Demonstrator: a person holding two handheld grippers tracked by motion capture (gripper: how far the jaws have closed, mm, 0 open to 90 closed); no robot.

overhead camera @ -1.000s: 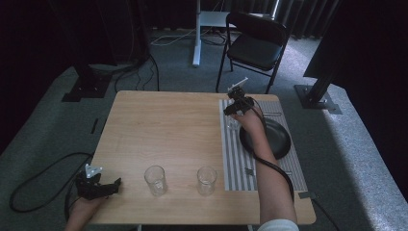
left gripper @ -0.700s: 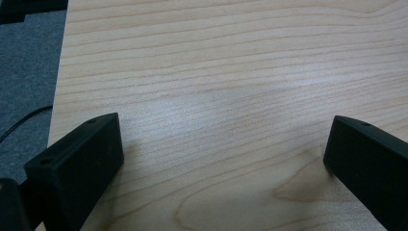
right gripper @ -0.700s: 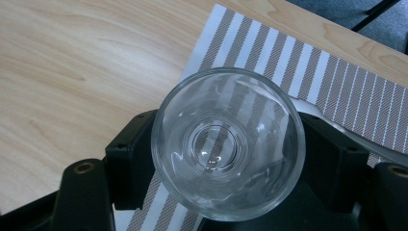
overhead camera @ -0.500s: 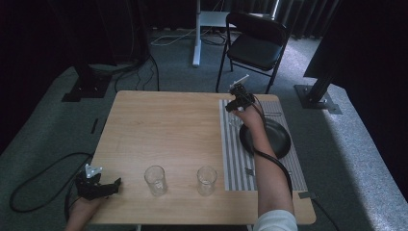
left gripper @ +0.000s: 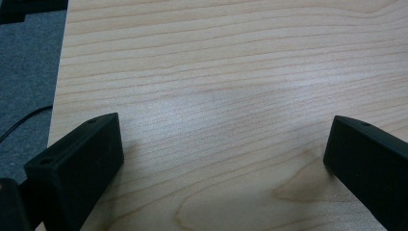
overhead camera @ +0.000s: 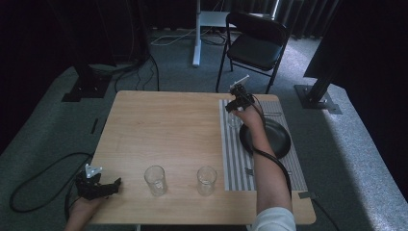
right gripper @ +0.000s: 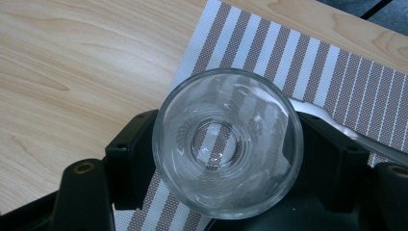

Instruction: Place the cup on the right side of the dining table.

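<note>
At two o'clock on the striped placemat (overhead camera: pixel 269 159), the right gripper (right gripper: pixel 226 144) clamps a clear drinking glass (right gripper: pixel 227 142); the left gripper (left gripper: pixel 226 159), at seven o'clock, gapes wide, holding nothing.

Place: lab or recording studio, not a home.
Walls: hung with dark curtains on every side.
Floor: grey carpet (overhead camera: pixel 57 125), crossed by loose black cables (overhead camera: pixel 33 178).
Rig: black stand bases (overhead camera: pixel 82 89) and (overhead camera: pixel 317 98) flanking the worktop (overhead camera: pixel 163 130), white stand foot (overhead camera: pixel 204 29) behind.
Furniture: lone black folding chair (overhead camera: pixel 255 48), plain wooden worktop.
Staging: striped placemat (overhead camera: pixel 240 154) with black plate (overhead camera: pixel 274 139) and glasses (overhead camera: pixel 155 180), laid out like a test setup.
</note>
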